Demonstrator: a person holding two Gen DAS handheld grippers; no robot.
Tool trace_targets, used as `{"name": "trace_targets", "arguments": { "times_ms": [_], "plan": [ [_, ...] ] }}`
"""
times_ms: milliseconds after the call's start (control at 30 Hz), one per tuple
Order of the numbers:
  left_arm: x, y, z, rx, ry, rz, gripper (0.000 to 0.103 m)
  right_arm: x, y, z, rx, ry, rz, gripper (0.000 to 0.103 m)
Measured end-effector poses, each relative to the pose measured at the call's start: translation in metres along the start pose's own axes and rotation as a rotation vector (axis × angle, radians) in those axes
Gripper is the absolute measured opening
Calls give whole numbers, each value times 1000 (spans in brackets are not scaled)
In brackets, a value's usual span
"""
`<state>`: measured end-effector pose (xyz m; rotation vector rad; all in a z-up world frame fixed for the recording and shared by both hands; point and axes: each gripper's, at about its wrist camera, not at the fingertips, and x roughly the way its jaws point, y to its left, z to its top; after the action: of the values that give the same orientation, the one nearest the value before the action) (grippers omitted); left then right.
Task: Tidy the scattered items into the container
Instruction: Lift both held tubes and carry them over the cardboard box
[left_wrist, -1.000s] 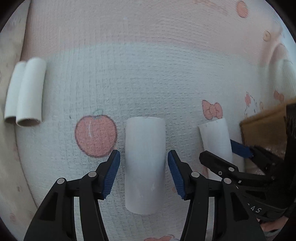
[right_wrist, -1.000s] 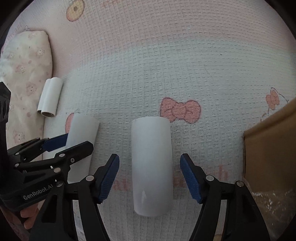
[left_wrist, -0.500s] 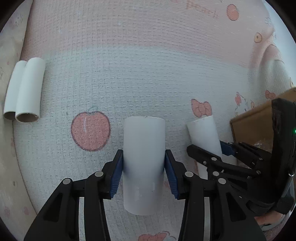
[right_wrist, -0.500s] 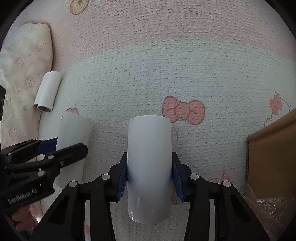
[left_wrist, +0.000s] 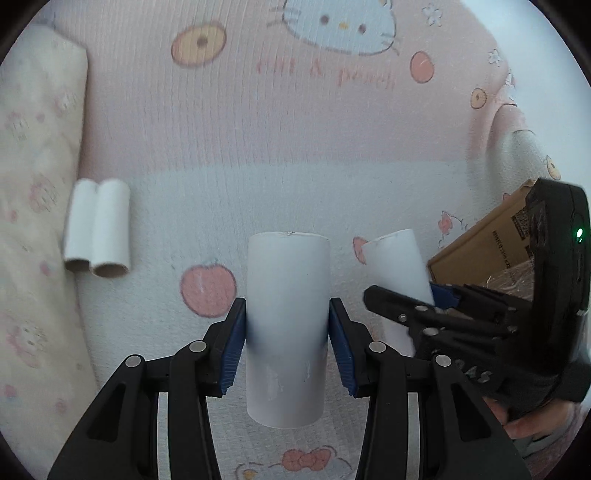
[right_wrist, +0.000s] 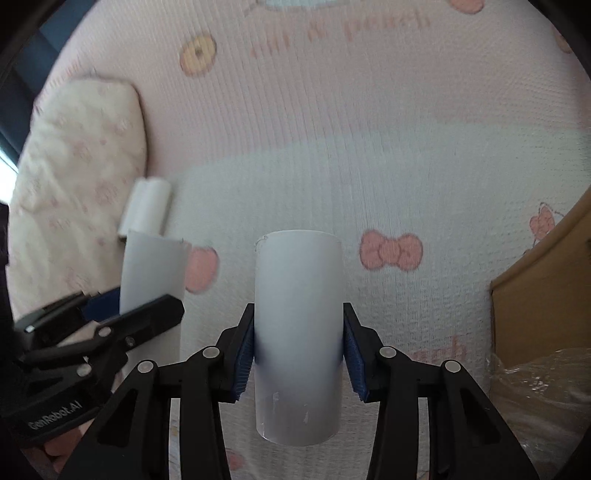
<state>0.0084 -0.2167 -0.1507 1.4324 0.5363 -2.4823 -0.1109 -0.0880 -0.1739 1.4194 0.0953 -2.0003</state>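
Left wrist view: the left gripper clamps a smooth white tube above the waffle-weave blanket. Left of that tube lie two paired cardboard cores; right of it, the box shows printed text.

Right wrist view: the right gripper clamps a second tube; the box, right of it, holds crinkled plastic.

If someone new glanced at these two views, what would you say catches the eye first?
Each hand-held gripper is clamped on a white cardboard tube: the left hand-held gripper holds one tube, the right hand-held gripper another. Behind them lies a pink and white cartoon-print blanket, with two more white tubes side by side at left and a brown cardboard box at right.
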Motion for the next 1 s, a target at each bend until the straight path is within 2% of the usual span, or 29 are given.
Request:
{"name": "trace_targets", "arguments": {
  "times_ms": [567,767,1000],
  "plan": [
    [-83,-46,21,144,-187,-17,47,-101,32,21,-94,-200,9,41],
    [-95,-54,21,157,-209,-22,47,-124,31,20,-127,-214,-32,41],
    [-98,-64,21,111,-180,-117,47,-140,22,15,-109,-168,-47,41]
  ]
}}
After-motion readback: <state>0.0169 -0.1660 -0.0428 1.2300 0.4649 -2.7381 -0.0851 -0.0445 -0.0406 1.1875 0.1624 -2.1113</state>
